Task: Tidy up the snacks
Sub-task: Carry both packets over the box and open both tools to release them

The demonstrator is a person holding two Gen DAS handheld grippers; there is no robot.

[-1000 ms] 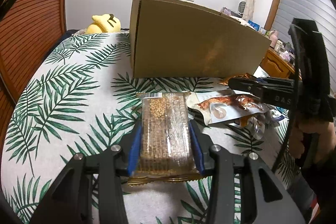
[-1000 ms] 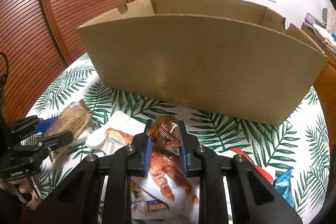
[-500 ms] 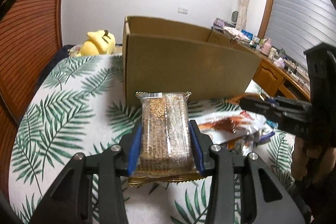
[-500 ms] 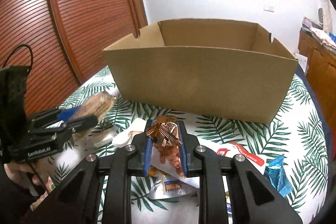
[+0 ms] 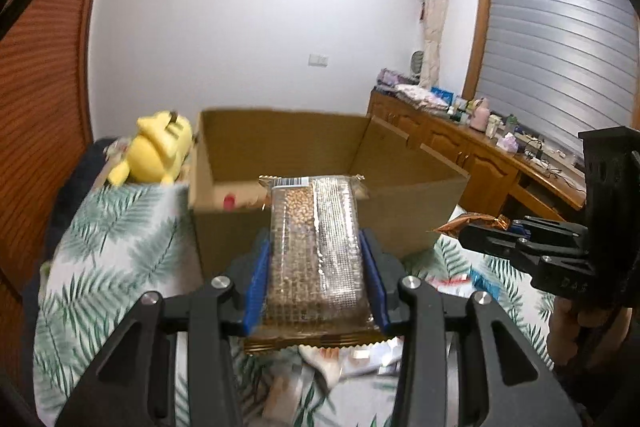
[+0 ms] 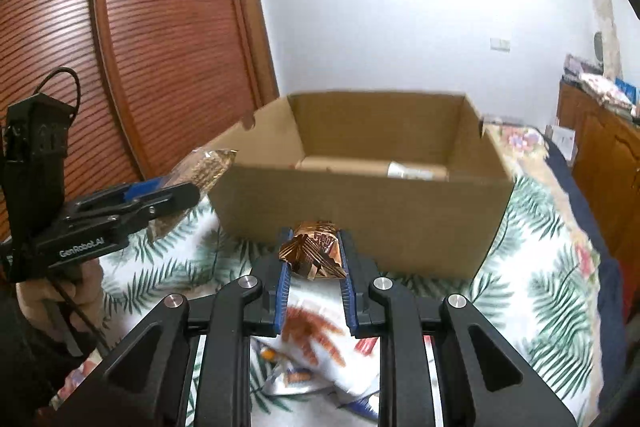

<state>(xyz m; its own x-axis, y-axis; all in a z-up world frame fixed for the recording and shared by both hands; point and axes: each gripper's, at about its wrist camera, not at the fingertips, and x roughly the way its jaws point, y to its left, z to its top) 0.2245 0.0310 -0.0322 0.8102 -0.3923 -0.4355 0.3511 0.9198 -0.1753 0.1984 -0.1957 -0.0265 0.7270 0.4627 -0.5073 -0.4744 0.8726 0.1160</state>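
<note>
Left gripper (image 5: 316, 259) was pinching a clear cracker pack (image 5: 314, 247), right gripper (image 6: 314, 263) clamped on a crinkly brown wrapper (image 6: 314, 253), both near the cardboard box (image 6: 360, 219).

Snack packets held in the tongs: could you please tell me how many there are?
2. A clear sesame bar packet sits in the left tongs; a copper foil packet sits in the right tongs. Others lie below, blurred.
</note>
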